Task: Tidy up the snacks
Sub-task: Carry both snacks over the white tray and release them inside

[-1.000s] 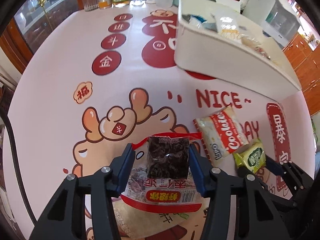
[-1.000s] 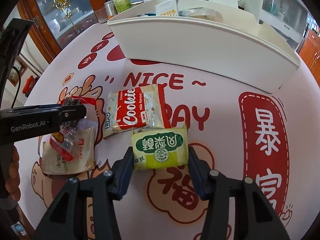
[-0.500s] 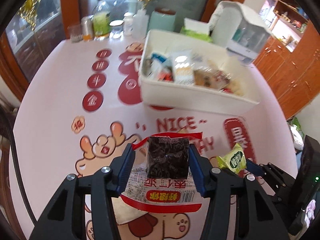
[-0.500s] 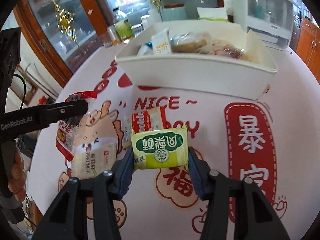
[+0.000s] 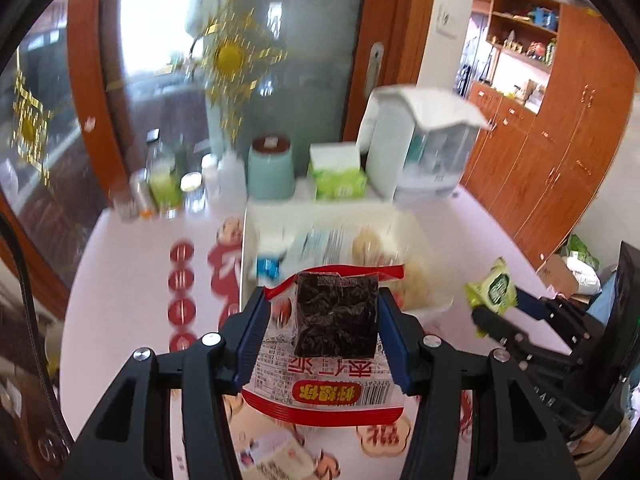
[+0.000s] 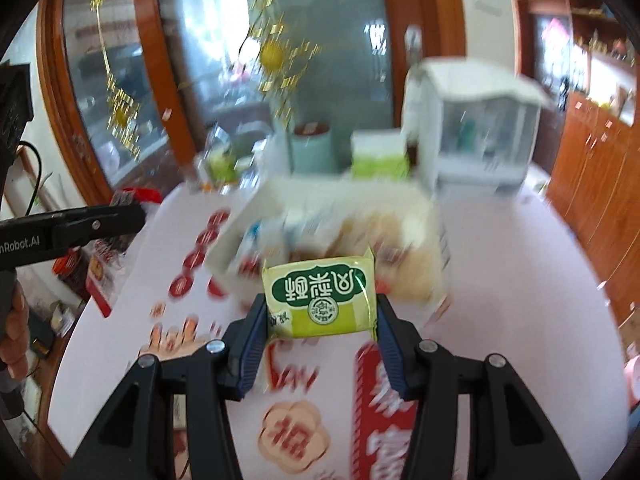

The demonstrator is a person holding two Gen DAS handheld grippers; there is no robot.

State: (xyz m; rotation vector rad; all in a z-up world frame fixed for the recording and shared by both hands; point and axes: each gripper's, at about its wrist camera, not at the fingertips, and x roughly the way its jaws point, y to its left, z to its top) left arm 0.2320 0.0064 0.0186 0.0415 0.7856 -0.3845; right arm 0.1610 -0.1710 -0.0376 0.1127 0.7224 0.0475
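My left gripper (image 5: pixel 324 320) is shut on a red-and-clear snack bag (image 5: pixel 320 376) with a dark block inside, held in the air above the pink table. My right gripper (image 6: pixel 320 320) is shut on a yellow-green packet (image 6: pixel 320 300), also lifted. The white bin (image 5: pixel 245 248), holding several snacks, lies just beyond both packets, blurred by motion. In the left wrist view the right gripper (image 5: pixel 496 304) shows at the right with its green packet (image 5: pixel 494 288). The right wrist view catches the left gripper (image 6: pixel 100 220) at the left with the red bag (image 6: pixel 92 276) hanging from it.
Behind the bin stand a teal canister (image 5: pixel 270 172), a green tissue box (image 5: pixel 340 176), a white dispenser (image 5: pixel 420 148) and several bottles (image 5: pixel 160 184). One flat packet (image 5: pixel 272 456) lies on the table below me. A hand (image 6: pixel 12 328) holds the left gripper. Wooden cabinets (image 5: pixel 560 152) stand to the right.
Both grippers have risen with their packets and tilted up, so the room's back wall now shows. The bin has come closer beneath them and the cookie packet has left view.
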